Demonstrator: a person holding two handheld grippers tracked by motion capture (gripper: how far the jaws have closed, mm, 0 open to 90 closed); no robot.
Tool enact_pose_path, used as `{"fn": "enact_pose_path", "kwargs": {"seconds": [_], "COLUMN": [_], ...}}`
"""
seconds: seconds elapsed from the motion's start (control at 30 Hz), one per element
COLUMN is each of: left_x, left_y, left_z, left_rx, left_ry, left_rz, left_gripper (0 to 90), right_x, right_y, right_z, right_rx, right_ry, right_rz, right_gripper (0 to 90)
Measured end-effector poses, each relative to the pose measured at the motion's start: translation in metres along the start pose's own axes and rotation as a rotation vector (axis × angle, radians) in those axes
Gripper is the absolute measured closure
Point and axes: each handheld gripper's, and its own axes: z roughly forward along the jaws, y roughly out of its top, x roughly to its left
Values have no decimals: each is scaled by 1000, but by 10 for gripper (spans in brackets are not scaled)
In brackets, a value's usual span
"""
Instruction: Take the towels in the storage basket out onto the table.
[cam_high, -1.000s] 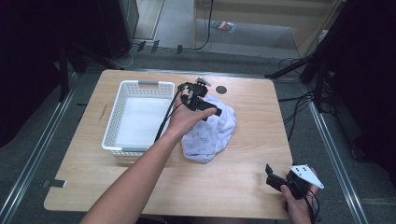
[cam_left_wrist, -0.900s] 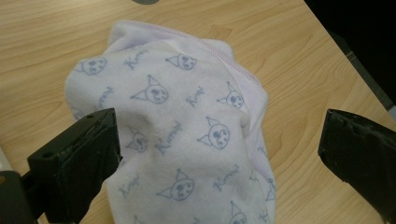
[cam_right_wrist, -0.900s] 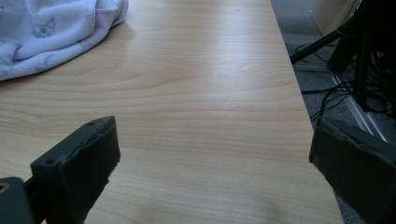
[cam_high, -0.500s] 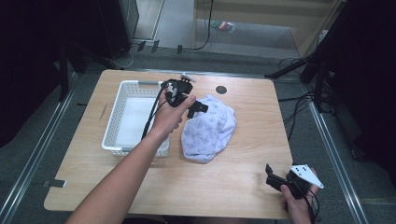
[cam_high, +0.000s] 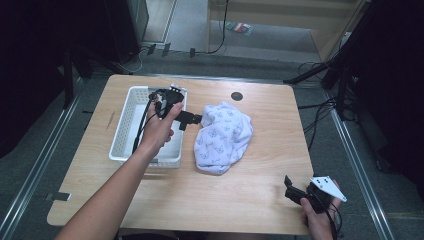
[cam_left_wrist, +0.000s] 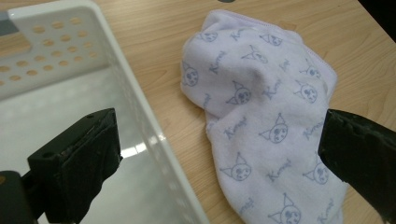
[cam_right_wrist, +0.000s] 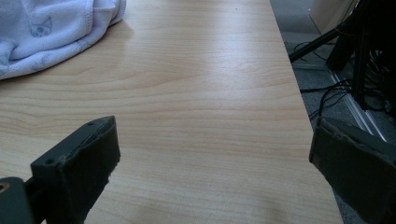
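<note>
Cat-print white cloth (cam_high: 222, 137) lies crumpled on the table (cam_high: 250, 195), just beside the white perforated basket (cam_high: 127, 120). Left hand-held gripper (cam_high: 192, 119), jaws spread and empty, hovers over the basket's rim next to the cloth; right hand-held gripper (cam_high: 289, 186), also released, waits well apart from the basket.
</note>
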Motion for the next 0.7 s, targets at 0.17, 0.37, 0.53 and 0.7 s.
{"fn": "enact_pose_path", "kwargs": {"seconds": [0.17,0.37,0.53,0.7], "left_x": [14,26,32,41], "left_y": [-14,-28,-44,-62], "left_z": [-11,-19,-25,-34], "left_rx": [-18,-32,-49,-81], "left_ry": [27,33,45,49], "left_rz": [1,-10,-2,-30], "left_gripper": [0,0,0,0], "right_x": [0,0,0,0], "right_y": [0,0,0,0], "right_z": [0,0,0,0], "right_rx": [0,2,0,0], "right_ry": [-2,-3,-4,-6], "right_rz": [4,2,5,5], "right_gripper": [20,20,20,20]}}
